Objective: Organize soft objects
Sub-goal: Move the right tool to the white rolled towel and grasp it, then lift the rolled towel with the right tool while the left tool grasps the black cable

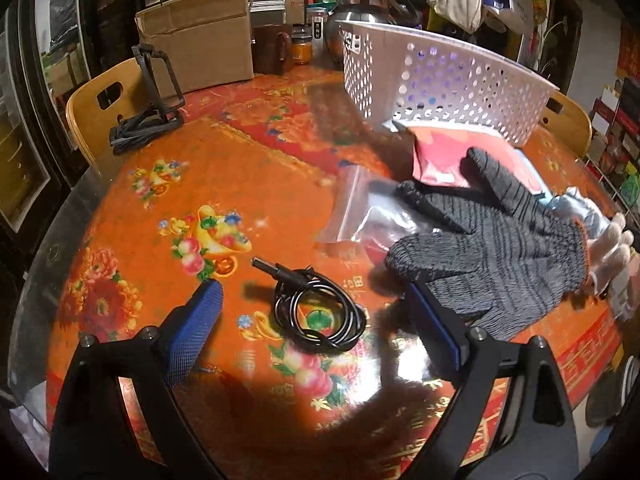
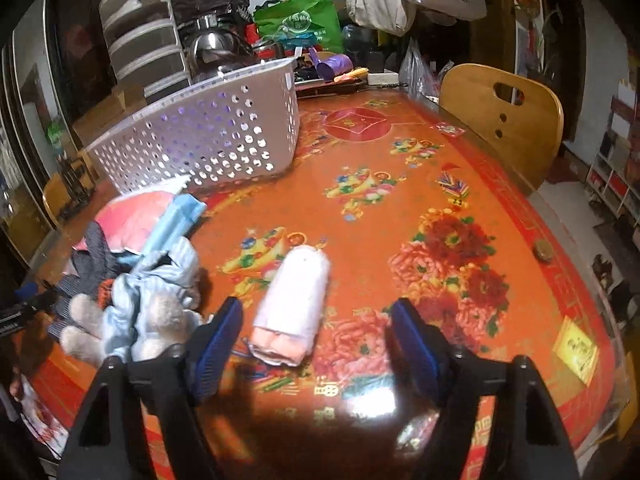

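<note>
Soft objects lie in a loose heap on the orange floral tablecloth point(image 2: 460, 168), just in front of the white perforated basket point(image 2: 208, 136), which is probably where they are meant to go; none is in a claw yet.

Left wrist view, left to right: a black stand point(image 1: 154, 80) at the far table edge beside a cardboard box point(image 1: 200, 36); a coiled black cable point(image 1: 320, 312) on the cloth between the fingers of the left gripper point(image 1: 316, 328), whose jaws stand released and grasp nothing; a clear zip bag point(image 1: 360, 208); a grey knit glove point(image 1: 500, 256) spread flat, its lower edge just beside the right-hand finger; a red packet point(image 1: 440, 156) partly under the glove and touching the basket's foot. The cable is hard and, by judgement, not part of the sorting; it lies directly under the left claw and would have to be passed over to reach the glove.

Right wrist view, left to right: a plush toy in pale blue clothing point(image 2: 148, 304) resting against the glove and packet; a rolled pink-and-white towel point(image 2: 292, 312) lying alone between the fingers of the right gripper point(image 2: 316, 344), likewise released and empty; a wooden chair point(image 2: 504, 116) beyond the table. The roll looks the easiest first pick; its path to the basket appears unobstructed.
</note>
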Action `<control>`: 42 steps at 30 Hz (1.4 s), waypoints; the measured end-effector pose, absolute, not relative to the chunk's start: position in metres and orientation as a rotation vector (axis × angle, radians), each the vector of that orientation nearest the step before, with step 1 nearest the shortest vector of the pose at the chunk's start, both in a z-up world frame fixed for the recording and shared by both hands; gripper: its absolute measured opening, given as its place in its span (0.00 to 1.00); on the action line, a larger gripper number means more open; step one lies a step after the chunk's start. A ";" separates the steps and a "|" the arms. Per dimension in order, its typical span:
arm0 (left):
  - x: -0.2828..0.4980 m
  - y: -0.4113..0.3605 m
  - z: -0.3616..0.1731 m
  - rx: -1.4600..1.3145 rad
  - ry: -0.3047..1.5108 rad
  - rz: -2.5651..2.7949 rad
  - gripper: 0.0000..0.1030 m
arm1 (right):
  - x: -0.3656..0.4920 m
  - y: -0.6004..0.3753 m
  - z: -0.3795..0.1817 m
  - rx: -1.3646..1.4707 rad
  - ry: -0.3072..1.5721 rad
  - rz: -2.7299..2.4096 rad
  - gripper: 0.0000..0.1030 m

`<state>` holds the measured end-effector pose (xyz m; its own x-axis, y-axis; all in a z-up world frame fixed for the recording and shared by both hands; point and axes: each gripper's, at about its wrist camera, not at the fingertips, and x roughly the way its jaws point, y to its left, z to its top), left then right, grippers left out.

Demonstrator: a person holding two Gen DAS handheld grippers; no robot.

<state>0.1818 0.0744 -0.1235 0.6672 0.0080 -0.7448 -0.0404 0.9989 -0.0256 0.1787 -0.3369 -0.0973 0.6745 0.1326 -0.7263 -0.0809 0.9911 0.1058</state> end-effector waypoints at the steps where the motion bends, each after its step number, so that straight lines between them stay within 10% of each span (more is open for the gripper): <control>1: 0.184 0.074 -0.124 -0.045 0.842 0.022 0.89 | 0.181 -0.336 -0.099 0.069 0.831 0.128 0.61; 19: 0.192 0.076 -0.130 -0.051 0.852 0.017 0.88 | 0.193 -0.323 -0.109 0.035 0.825 0.142 0.34; 27: 0.192 0.073 -0.133 -0.043 0.834 0.009 0.41 | 0.192 -0.335 -0.109 0.111 0.800 0.142 0.31; 42: 0.184 0.080 -0.127 -0.074 0.761 0.014 0.39 | 0.184 -0.340 -0.103 0.131 0.740 0.129 0.29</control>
